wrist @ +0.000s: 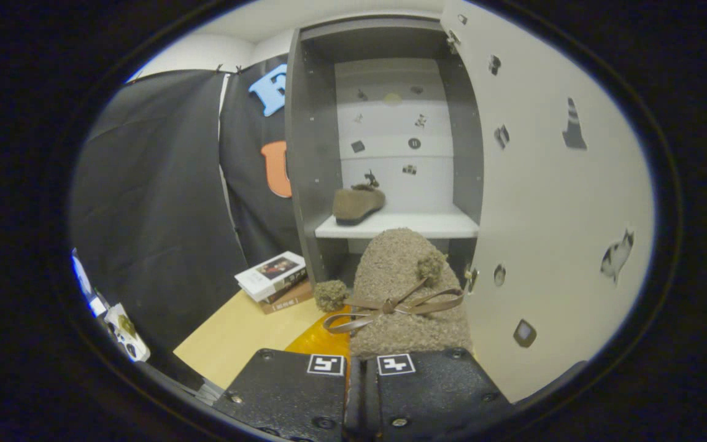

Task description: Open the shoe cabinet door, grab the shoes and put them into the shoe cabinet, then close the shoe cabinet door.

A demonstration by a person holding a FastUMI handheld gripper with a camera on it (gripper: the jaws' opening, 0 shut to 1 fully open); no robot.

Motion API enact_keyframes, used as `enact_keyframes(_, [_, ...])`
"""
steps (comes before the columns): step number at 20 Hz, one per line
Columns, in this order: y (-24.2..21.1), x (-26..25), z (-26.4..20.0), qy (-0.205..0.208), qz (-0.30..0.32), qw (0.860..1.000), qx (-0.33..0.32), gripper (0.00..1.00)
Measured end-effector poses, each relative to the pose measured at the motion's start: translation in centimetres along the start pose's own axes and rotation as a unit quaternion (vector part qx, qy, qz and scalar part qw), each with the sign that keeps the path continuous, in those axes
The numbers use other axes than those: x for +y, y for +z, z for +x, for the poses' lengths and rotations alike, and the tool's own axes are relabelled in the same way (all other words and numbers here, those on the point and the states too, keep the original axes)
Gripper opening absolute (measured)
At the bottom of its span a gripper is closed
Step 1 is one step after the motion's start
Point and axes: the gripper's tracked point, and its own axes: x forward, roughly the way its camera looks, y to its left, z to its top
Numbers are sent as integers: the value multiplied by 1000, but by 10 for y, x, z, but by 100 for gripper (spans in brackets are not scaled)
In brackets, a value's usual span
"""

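Shoe (404, 294) held in the gripper (361, 368), toe toward the open cabinet (310, 153).

At lower centre the fingers are drawn nearly together, clamped on the fuzzy shoe's heel; its long axis runs straight ahead. Beyond it, mid-frame, the white shelf (427, 224) carries the other shoe (358, 205) on its left side, so free space lies to the right, beside the open door (550, 202).

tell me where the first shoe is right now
In the gripper view, the first shoe sits on the left of the cabinet's white shelf, beyond the fingers.

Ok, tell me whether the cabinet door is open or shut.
Open: the door is swung aside, baring the shelf with one shoe on it.
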Motion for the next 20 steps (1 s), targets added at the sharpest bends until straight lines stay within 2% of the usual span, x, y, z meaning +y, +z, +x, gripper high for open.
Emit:
enact_keyframes(2, [31, 1, 2, -5, -6, 1000, -20, 7])
enact_keyframes(5, [76, 3, 29, -11, -15, 999, -45, 7])
enact_keyframes(12, [161, -14, 112, -25, -20, 996, -81, 7])
enact_keyframes(20, [175, -53, 253, -58, -34, 997, -48, 7])
